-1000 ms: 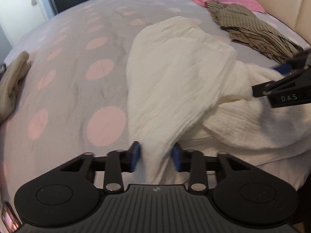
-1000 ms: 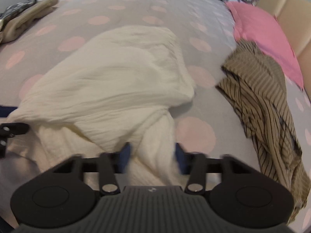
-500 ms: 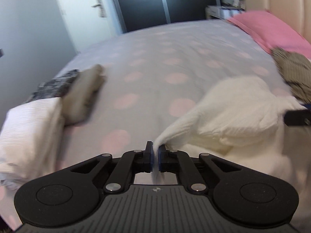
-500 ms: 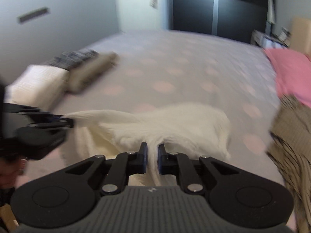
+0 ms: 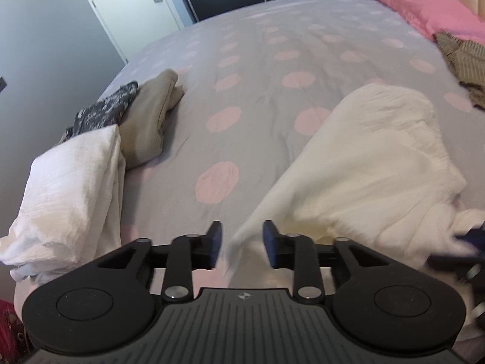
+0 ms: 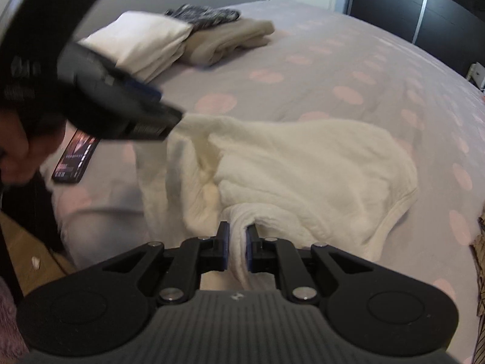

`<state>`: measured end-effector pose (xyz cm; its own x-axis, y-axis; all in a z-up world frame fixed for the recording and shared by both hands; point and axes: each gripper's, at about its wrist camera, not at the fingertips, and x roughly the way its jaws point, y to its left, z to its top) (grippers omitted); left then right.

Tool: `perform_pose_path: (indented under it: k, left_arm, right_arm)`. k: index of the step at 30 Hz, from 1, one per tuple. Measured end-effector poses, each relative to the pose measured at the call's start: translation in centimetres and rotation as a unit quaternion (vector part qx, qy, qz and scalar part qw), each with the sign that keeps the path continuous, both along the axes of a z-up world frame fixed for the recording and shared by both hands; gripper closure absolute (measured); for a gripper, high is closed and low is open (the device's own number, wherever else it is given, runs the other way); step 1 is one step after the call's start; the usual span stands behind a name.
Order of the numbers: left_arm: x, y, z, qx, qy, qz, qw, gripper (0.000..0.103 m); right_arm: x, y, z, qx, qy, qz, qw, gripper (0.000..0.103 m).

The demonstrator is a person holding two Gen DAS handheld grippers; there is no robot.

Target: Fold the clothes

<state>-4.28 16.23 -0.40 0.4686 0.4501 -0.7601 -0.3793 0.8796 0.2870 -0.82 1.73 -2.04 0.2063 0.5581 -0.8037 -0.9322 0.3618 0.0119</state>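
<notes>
A crumpled cream-white garment (image 5: 379,157) lies on the grey bedspread with pink dots (image 5: 257,75). My left gripper (image 5: 241,242) has its jaws opening; a loose corner of the garment hangs between the blue pads, and neither pad presses on it. My right gripper (image 6: 238,242) is shut on a bunched fold at the near edge of the white garment (image 6: 303,163). In the right wrist view the left gripper (image 6: 145,112) hovers blurred at the garment's left end, held by a hand. In the left wrist view the right gripper (image 5: 460,242) shows blurred at the right edge.
Folded clothes sit at the bed's left side: a white pile (image 5: 69,188), a beige piece (image 5: 151,115) and a dark patterned one (image 5: 103,109). A striped brown garment (image 5: 466,60) and a pink pillow (image 5: 424,3) lie far right. A dark flat packet (image 6: 75,157) rests near the bed edge.
The left jaws, pinched shut on the garment's corner half a second ago, have parted and the corner hangs loose. The right gripper has swung left, still pinching its fold.
</notes>
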Motion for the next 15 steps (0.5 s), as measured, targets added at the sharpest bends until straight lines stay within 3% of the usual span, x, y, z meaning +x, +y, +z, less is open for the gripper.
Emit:
perform_pose_path:
  k: [8, 13, 15]
  left_arm:
    - [-0.4, -2.5, 0.5, -0.042, -0.008, -0.072, 0.9965, 0.065]
    - [0.1, -4.0, -0.3, -0.042, 0.003, -0.101, 0.9940, 0.064]
    - [0.4, -4.5, -0.4, -0.042, 0.001, -0.110, 0.9931, 0.063]
  right_arm:
    - [-3.8, -1.0, -1.0, -0.019, 0.026, 0.101, 0.994, 0.091]
    - [-3.0, -2.3, -0.8, -0.023, 0.017, 0.074, 0.997, 0.079]
    - [-2.3, -3.1, -0.3, -0.015, 0.017, 0.060, 0.998, 0.065]
